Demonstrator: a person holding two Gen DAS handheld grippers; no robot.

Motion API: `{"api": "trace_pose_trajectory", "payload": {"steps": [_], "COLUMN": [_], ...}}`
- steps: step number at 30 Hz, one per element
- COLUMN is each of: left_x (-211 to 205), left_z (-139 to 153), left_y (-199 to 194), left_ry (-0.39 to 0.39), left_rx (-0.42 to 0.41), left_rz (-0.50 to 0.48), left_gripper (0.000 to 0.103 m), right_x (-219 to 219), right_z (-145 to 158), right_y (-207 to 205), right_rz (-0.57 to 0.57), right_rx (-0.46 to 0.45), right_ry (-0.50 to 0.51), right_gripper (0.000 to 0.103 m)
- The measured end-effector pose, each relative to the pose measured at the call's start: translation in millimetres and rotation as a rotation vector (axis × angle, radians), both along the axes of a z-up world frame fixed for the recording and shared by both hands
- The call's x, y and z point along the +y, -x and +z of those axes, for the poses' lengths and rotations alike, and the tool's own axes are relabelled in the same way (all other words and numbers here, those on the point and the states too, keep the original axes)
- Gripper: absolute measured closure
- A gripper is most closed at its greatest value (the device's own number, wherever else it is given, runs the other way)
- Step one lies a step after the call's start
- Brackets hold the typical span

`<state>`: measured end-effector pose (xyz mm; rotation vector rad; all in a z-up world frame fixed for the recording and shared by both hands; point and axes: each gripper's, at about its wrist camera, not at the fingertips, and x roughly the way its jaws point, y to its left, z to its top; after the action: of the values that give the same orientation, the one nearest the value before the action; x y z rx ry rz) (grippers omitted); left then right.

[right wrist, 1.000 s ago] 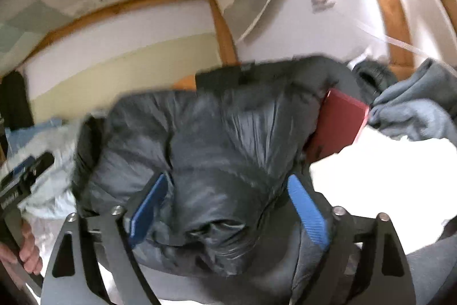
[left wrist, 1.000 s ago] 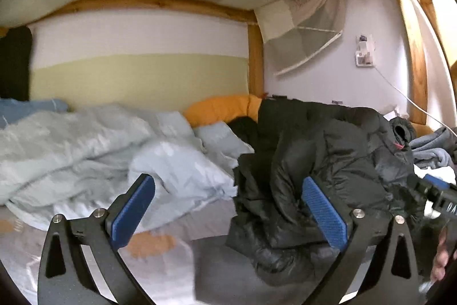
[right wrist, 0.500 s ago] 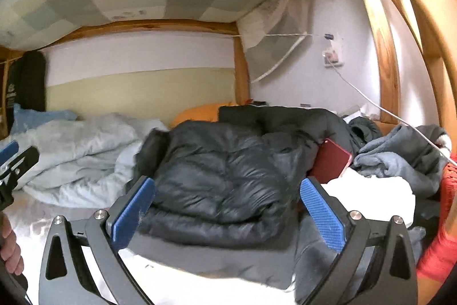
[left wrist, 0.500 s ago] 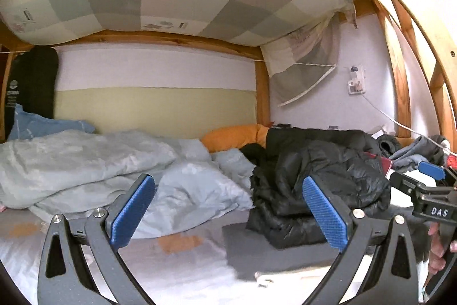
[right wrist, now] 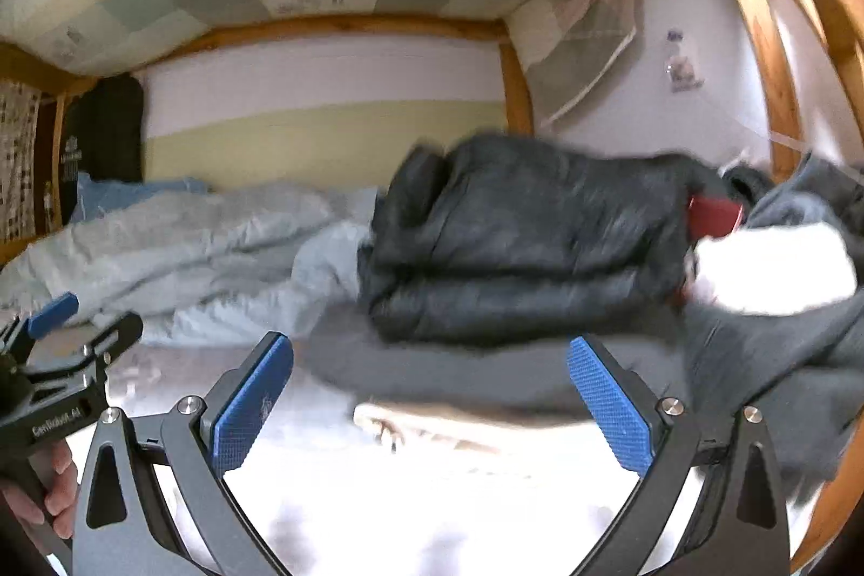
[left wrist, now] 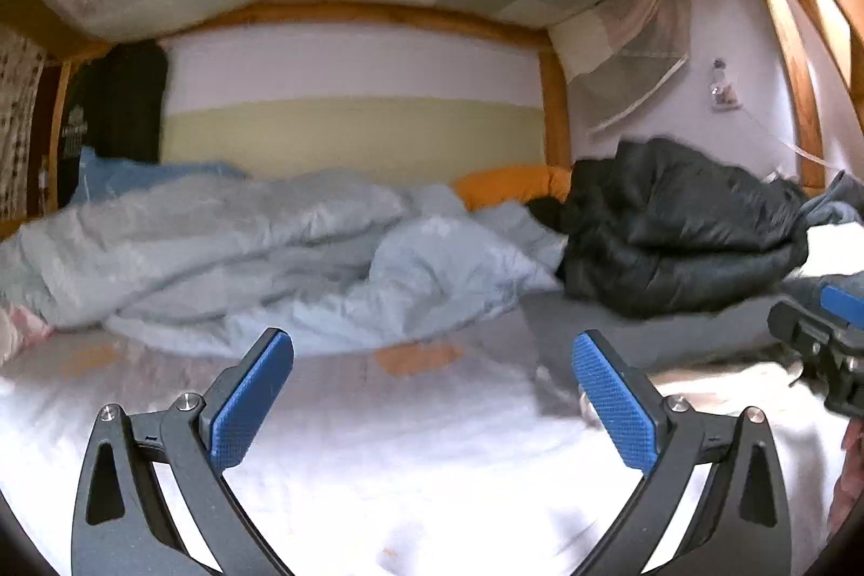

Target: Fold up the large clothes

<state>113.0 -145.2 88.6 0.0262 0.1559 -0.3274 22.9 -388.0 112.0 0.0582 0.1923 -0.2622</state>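
Home bedroom: wooden bunk bed frame (left wrist: pixel 556 112), rumpled blue duvet (left wrist: pixel 259 252), orange pillow (left wrist: pixel 513 184).

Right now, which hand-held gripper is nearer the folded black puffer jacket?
Right. The right hand-held gripper faces the black puffer jacket directly, just short of it, open. The left hand-held gripper sits off to the jacket's left, farther back, also open.

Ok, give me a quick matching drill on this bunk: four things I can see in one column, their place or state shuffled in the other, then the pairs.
Things
1. black puffy quilted jacket
2. light blue rumpled duvet
3. orange pillow
4. left gripper

Place or state
A. wide open, holding nothing
B. folded in a bundle on a grey cloth
C. heaped loosely, left of the jacket
D. against the back wall, by the wooden post

Pairs: 1-B, 2-C, 3-D, 4-A
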Motion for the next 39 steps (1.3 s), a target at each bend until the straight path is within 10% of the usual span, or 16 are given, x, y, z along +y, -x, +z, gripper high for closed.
{"api": "trace_pose_trajectory", "payload": {"steps": [10,39], "left_x": [-8.1,-15.9], "left_z": [-49.6,-48.0], "left_y": [-31.9,-19.1], "left_ry": [-0.031,-0.079], "left_rx": [0.091,0.055], "left_rz": [0.004,0.011], "left_gripper": [0.000,0.000], "right_x": [-6.5,-20.1], "right_z": [-63.4,-69.0], "right_y": [-39.3,-46.0], "right_rz": [-0.033,-0.107], "right_rx": [0.078,0.099], "right_ry": [-0.025,-0.057], "right_gripper": [0.000,0.000]}}
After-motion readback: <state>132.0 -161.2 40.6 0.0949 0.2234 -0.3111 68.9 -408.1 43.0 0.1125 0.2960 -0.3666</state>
